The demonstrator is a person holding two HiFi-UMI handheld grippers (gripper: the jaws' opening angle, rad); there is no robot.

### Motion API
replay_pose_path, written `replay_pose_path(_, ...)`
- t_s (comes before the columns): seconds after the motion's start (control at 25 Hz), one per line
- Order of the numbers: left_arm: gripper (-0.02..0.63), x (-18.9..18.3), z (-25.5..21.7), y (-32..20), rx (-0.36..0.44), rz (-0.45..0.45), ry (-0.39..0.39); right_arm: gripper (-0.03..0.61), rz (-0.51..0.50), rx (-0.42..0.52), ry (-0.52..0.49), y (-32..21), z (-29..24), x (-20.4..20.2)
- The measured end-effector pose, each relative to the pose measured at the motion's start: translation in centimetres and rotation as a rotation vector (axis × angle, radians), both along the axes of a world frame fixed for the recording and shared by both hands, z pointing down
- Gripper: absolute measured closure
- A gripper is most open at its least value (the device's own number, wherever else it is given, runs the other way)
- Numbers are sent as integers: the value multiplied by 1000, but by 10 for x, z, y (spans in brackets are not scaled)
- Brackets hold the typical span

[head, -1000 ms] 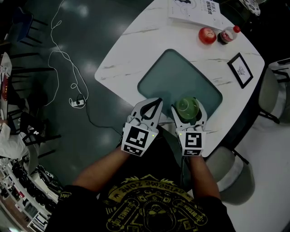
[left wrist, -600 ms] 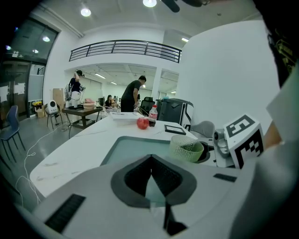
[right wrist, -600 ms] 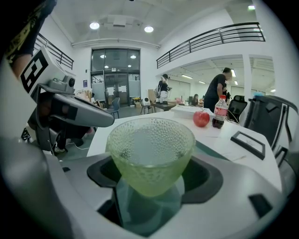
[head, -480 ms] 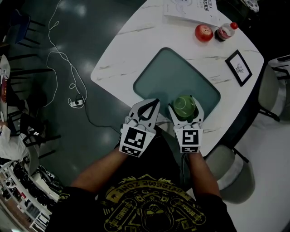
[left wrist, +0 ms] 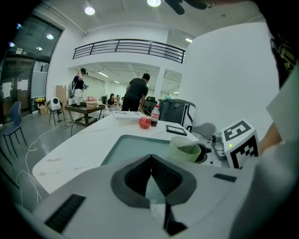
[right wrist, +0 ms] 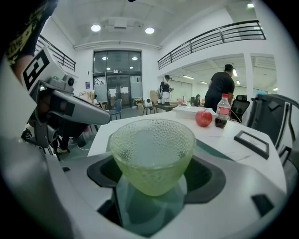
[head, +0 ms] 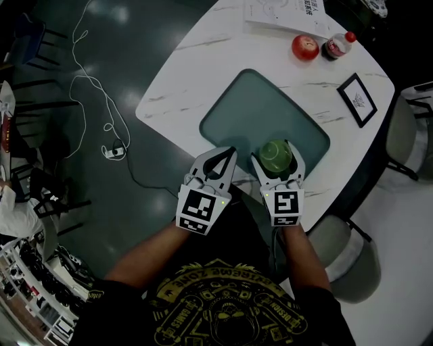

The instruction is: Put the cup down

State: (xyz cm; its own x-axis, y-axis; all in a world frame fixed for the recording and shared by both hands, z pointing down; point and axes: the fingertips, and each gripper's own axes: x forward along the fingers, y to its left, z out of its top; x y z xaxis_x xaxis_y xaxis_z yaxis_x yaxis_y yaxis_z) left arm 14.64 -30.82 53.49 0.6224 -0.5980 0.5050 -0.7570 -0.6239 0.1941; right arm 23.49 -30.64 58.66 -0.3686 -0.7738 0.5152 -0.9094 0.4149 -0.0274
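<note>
A pale green dimpled glass cup (right wrist: 152,151) sits upright between the jaws of my right gripper (head: 278,159), which is shut on it over the near end of the teal mat (head: 254,111). The same cup (head: 275,155) shows from above in the head view and off to the right in the left gripper view (left wrist: 185,150). My left gripper (head: 220,162) hangs just left of the right one at the table's near edge, its jaws shut with nothing between them (left wrist: 151,169).
The white marble table (head: 183,74) carries a red apple (head: 305,46), a dark drink bottle (head: 336,47), a small black picture frame (head: 358,101) and a white booklet (head: 287,15) at its far side. Grey chairs (head: 404,140) stand to the right. A cable (head: 95,88) lies on the floor left.
Both grippers and the cup have stayed near the mat's near end; the view shifted slightly and the right gripper with the cup edged a little forward.
</note>
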Motion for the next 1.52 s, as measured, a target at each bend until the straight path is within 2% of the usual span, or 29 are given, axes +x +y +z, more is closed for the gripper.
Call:
replay_pose_path(0.36,603,-11,-21,5,33,-19,40,195,87,-5,0,25,-23,20)
replay_pose_path(0.52,603,-25,-35,14,56,-36,67,195,153,41,-10,40,-54,23)
replay_pose_path(0.68,603,-44,-51,31,78,-49,87,198,202,106,-25,55,-93,9)
replay_pose_path(0.72,603,-51,-57,37,83,-53,91,212,212,120,-30,60,-103,4)
replay_pose_path(1.08,603,-131,-105,98,123,-116,117,522,219,198,-48,115,-170,-72)
replay_pose_path(1.16,603,-151,-114,113,134,-129,121,566,212,203,-50,132,-178,-90)
replay_pose_path(1.52,603,-215,-137,182,162,-146,144,571,188,198,-69,214,-192,-161)
